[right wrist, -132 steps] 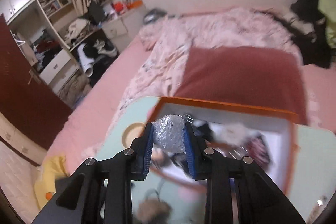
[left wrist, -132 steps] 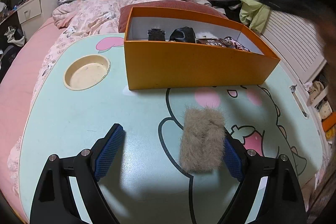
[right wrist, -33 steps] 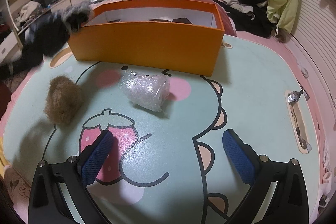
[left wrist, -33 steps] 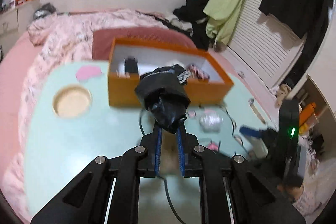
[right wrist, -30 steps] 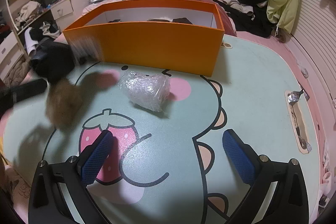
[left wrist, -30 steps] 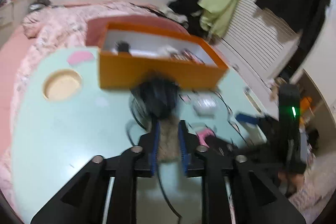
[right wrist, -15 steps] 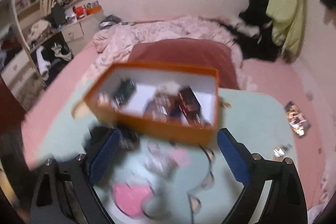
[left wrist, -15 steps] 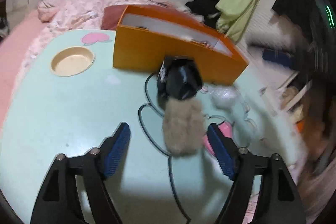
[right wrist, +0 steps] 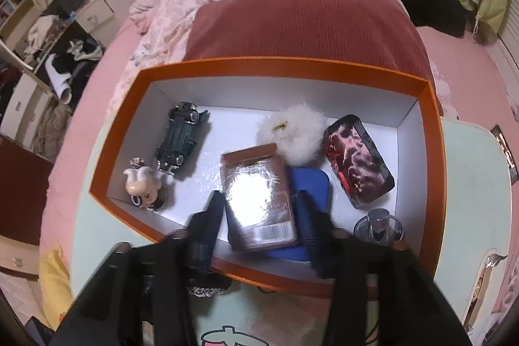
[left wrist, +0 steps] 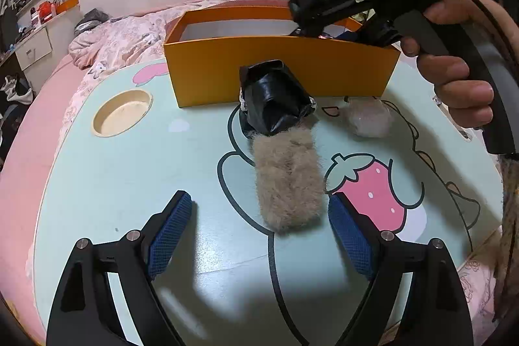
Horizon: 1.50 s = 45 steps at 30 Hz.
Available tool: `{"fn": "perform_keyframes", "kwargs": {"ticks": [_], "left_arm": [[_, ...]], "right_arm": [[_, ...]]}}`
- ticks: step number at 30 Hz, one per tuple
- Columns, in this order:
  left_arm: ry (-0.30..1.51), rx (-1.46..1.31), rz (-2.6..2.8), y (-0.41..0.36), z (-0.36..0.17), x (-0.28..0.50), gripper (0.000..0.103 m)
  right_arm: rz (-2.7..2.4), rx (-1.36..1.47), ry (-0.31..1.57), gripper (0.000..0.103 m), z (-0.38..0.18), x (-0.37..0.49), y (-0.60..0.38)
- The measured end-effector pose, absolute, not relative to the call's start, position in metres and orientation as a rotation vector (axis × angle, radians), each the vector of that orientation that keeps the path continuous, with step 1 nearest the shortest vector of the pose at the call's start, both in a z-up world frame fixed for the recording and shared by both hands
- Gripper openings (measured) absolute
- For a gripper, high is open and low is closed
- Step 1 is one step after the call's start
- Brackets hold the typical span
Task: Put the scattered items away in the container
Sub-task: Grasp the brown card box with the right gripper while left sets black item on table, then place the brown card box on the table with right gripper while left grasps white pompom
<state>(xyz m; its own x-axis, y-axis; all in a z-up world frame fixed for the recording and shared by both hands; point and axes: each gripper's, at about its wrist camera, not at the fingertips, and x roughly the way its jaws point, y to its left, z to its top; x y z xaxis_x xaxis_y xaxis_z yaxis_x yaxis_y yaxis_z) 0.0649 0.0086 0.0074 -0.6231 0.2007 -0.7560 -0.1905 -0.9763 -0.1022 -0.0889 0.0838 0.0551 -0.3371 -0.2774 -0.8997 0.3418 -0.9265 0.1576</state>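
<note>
Progress check on the tidy-up: the orange box (right wrist: 433, 151) already has a decent haul inside, going by the right wrist view. There's a toy car (right wrist: 180, 138), a little figurine (right wrist: 142, 184), a white fluffy puff (right wrist: 293, 132), a brown shrink-wrapped packet (right wrist: 259, 196) lying on something blue, a red and black marbled case (right wrist: 356, 161) and a shiny round thing in the corner that's hard to make out.

Still left out on the worktop (left wrist: 113, 184), in front of the box: a black crumpled bundle (left wrist: 274, 98) close against the box's front wall, a tan furry piece (left wrist: 288, 180) touching the bundle's near edge, and a clear plastic wad (left wrist: 369, 119) off to the right near the strawberry print. So roughly three things to go, judging by what shows.

The left tool (left wrist: 264, 229) hangs low over the worktop with its jaws spread wide, having just been opening. The furry piece lies between them, closer to the right pad, but nothing presses on it, so it isn't gripped.

The right tool (right wrist: 261, 216) hovers above the box, pointing down into it. Its jaws have just been closing and now stand fairly narrow, still with a gap and nothing held; the packet simply shows through that gap from below. Looks like the furry piece is the next likely pick
</note>
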Motion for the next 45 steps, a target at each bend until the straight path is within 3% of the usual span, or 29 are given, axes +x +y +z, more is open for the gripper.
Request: {"fn": "perform_keyframes", "kwargs": {"ticks": [9, 13, 18, 19, 21, 24, 28, 35, 41, 45], "left_arm": [[-0.036, -1.231, 2.648, 0.006, 0.007, 0.062, 0.086], [-0.04, -1.231, 2.651, 0.006, 0.008, 0.062, 0.086], [-0.072, -1.22, 2.648, 0.004, 0.009, 0.063, 0.086], [-0.095, -1.212, 2.644, 0.002, 0.009, 0.064, 0.086], [-0.159, -1.192, 2.629, -0.005, 0.01, 0.065, 0.086], [-0.247, -1.182, 2.654, -0.017, 0.012, 0.066, 0.086], [-0.256, -1.099, 2.712, -0.027, 0.03, 0.068, 0.086], [-0.258, -0.865, 2.892, -0.06, 0.091, 0.012, 0.086], [-0.348, -1.03, 2.69, -0.059, 0.063, -0.058, 0.086], [-0.374, -1.026, 2.617, -0.039, 0.048, -0.044, 0.086]], "right_arm": [[-2.289, 1.127, -0.151, 0.04, 0.119, -0.026, 0.121], [-2.262, 1.125, -0.021, 0.04, 0.109, 0.019, 0.118], [-2.209, 1.264, -0.011, 0.042, 0.066, 0.035, 0.127], [-2.218, 1.271, 0.006, 0.044, 0.06, 0.036, 0.128], [-2.224, 1.283, 0.013, 0.065, 0.051, 0.041, 0.132], [-2.233, 1.253, -0.046, 0.077, 0.05, 0.043, 0.149], [-2.299, 1.193, -0.152, 0.082, 0.062, 0.045, 0.184], [-2.525, 1.151, -0.322, 0.082, 0.094, -0.013, 0.228], [-2.423, 1.214, -0.396, 0.082, 0.08, -0.065, 0.216], [-2.331, 1.272, -0.391, 0.085, 0.061, -0.067, 0.202]]}}
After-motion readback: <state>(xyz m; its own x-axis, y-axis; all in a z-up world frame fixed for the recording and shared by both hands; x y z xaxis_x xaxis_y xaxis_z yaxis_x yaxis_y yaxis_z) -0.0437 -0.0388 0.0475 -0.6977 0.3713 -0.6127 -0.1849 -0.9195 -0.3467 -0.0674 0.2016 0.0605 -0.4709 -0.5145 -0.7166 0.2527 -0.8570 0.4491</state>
